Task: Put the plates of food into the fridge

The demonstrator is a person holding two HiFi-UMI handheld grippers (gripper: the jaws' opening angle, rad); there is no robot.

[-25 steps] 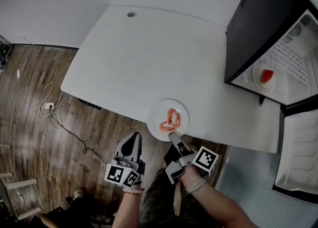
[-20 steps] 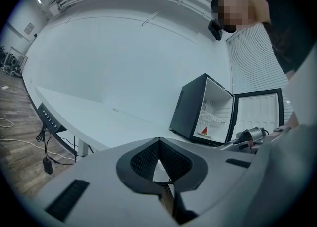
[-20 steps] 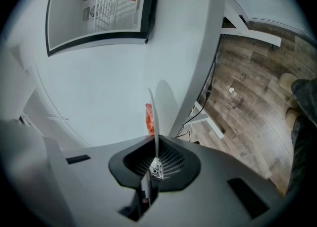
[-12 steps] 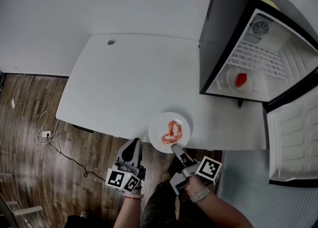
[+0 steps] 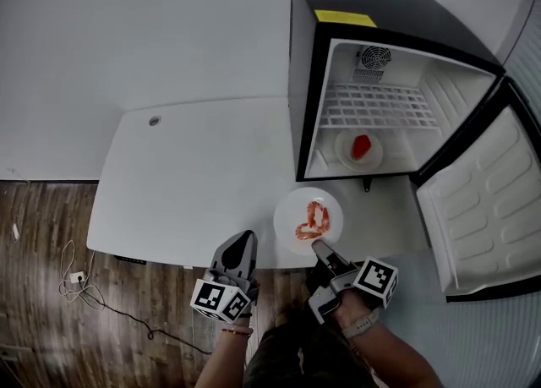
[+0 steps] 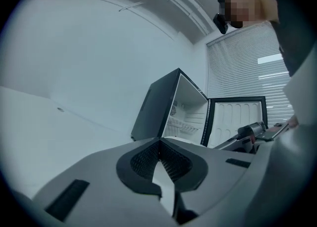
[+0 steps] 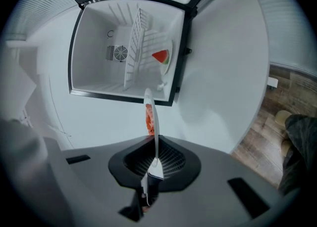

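A white plate of pinkish-orange shrimp (image 5: 309, 221) hangs above the table's front right part, just before the open fridge (image 5: 380, 82). My right gripper (image 5: 321, 248) is shut on its near rim. In the right gripper view the plate (image 7: 150, 114) shows edge-on between the pads (image 7: 168, 159). A second white plate with a red piece of food (image 5: 358, 148) lies on the fridge floor, and shows in the right gripper view too (image 7: 163, 57). My left gripper (image 5: 244, 247) is off the table's front edge, left of the plate, shut and holding nothing (image 6: 159, 142).
The fridge door (image 5: 482, 200) stands wide open at the right. A wire shelf (image 5: 376, 107) spans the fridge above the stored plate. The white table (image 5: 186, 175) reaches left, with a cable hole (image 5: 154, 121). Wooden floor with a cable (image 5: 76, 281) lies below.
Both grippers have risen and moved toward the fridge. The shrimp plate went with the right gripper, from the table's front edge to just before the fridge opening.
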